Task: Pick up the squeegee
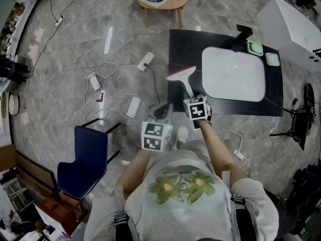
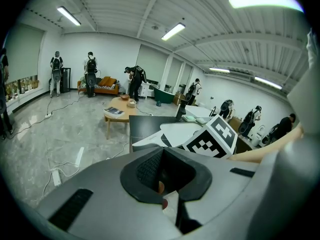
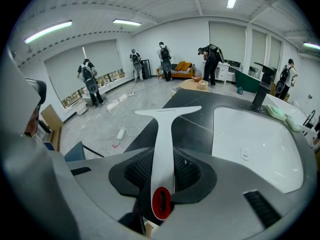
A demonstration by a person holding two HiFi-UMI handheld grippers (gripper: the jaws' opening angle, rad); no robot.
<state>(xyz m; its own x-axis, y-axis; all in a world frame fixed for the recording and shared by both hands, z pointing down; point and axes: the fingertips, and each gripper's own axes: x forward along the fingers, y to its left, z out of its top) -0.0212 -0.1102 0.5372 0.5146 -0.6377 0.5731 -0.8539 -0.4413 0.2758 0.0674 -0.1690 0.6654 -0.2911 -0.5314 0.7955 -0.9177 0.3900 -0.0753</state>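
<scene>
Grey marble floor, cables strewn across it.

Right gripper: jaws partly closed, clamped on the squeegee by its handle. The ribbed pads sit either side of the handle at 9 and 3 o'clock. The handle end pokes out below the jaws at 6 o'clock, and the blade is out beyond them at 12.

Squeegee is all white with a flat tapering handle, a red-rimmed oval hole at the handle end, and a wide thin crossbar blade.

Head view: it juts from the right gripper toward 11 o'clock, over the near left corner of the black counter.

Left gripper: jaws apart, holding nothing, at 8 o'clock from the right one.

Farther out, a white sink is set into the counter.
</scene>
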